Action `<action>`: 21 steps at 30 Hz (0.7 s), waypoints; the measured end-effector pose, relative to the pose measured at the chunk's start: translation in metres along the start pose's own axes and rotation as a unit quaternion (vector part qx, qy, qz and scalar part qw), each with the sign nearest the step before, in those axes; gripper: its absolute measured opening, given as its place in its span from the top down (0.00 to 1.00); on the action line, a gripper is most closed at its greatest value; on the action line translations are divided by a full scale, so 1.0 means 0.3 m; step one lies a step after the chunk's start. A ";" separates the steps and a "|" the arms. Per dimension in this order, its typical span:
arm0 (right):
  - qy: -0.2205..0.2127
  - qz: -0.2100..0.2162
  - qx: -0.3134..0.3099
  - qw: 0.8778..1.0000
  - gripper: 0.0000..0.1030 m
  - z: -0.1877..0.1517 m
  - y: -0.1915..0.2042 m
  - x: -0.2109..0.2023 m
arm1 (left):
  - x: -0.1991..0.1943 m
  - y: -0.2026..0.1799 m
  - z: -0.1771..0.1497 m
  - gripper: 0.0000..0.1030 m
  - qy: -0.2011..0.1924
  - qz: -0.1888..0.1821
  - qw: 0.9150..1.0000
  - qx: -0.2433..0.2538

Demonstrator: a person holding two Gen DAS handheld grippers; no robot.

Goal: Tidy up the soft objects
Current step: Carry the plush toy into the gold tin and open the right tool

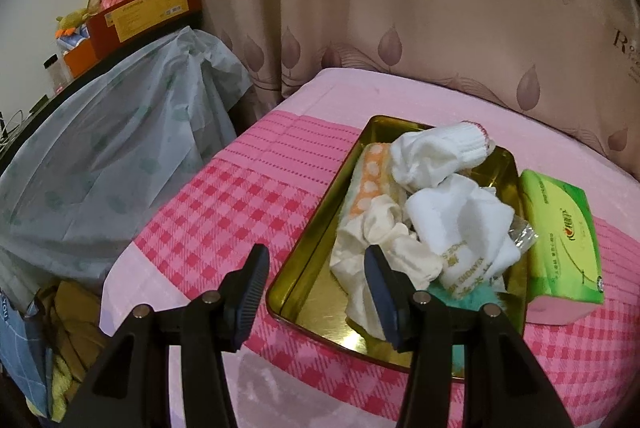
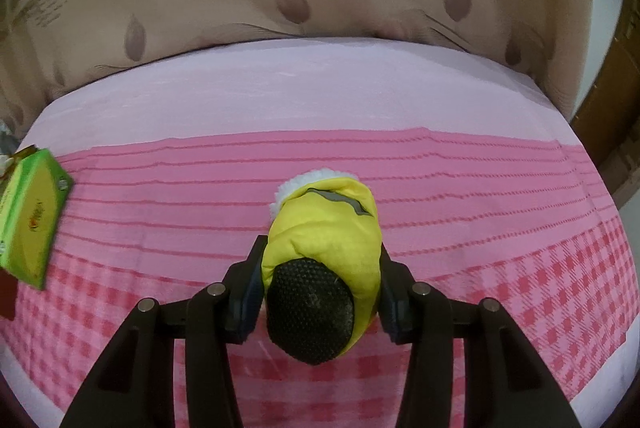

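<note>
In the left wrist view a gold tin tray [image 1: 316, 292] lies on the pink checked bedspread [image 1: 208, 211]. It holds white socks [image 1: 460, 224], a cream cloth [image 1: 372, 240] and an orange-dotted towel [image 1: 372, 171]. My left gripper [image 1: 316, 256] hovers open over the tray's near left rim, with nothing between its fingers. A green tissue pack [image 1: 560, 236] lies just right of the tray, and it also shows at the left edge of the right wrist view [image 2: 28, 220]. My right gripper [image 2: 320, 248] is shut on a yellow bootie [image 2: 324, 228] with a black dotted sole and white fleece lining, held above the bedspread [image 2: 480, 195].
A beige leaf-print curtain [image 1: 360, 7] hangs behind the bed. Left of the bed stands furniture under a pale plastic sheet [image 1: 104, 155], with a red box [image 1: 148, 11] on top. Folded cloths [image 1: 72, 328] are piled at lower left. A wooden door frame [image 2: 612, 87] borders the right.
</note>
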State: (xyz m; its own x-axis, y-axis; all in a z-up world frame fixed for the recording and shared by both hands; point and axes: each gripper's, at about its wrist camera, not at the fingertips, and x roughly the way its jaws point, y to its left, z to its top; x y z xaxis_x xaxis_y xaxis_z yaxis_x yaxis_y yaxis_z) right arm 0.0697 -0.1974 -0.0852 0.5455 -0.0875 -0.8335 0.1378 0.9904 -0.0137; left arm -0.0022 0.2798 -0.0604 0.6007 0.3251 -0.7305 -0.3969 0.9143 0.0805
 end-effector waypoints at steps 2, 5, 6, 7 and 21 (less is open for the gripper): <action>-0.003 0.008 -0.008 1.000 0.57 0.009 0.038 -0.016 | 0.007 0.004 -0.002 0.51 0.000 0.004 1.000 -0.001; -0.004 0.023 -0.020 1.000 0.57 0.019 0.095 -0.039 | 0.012 0.002 -0.006 0.51 0.000 0.007 1.000 -0.001; -0.005 0.027 -0.024 0.999 0.57 0.021 0.114 -0.047 | 0.012 0.003 -0.006 0.51 -0.001 0.007 1.000 0.000; -0.007 0.031 -0.028 0.999 0.57 0.025 0.129 -0.053 | 0.013 0.005 -0.006 0.51 -0.002 0.008 1.000 -0.001; -0.052 0.125 -0.135 0.982 0.57 0.080 0.529 -0.236 | 0.011 0.048 0.002 0.50 -0.007 0.018 0.999 -0.028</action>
State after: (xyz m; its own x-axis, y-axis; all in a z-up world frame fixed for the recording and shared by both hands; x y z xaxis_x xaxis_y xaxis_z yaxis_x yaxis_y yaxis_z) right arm 0.0727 -0.0365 -0.0150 0.6179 0.1649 -0.7688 -0.2272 0.9735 0.0262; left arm -0.0056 0.2943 -0.0611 0.5946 0.3621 -0.7178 -0.4563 0.8871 0.0695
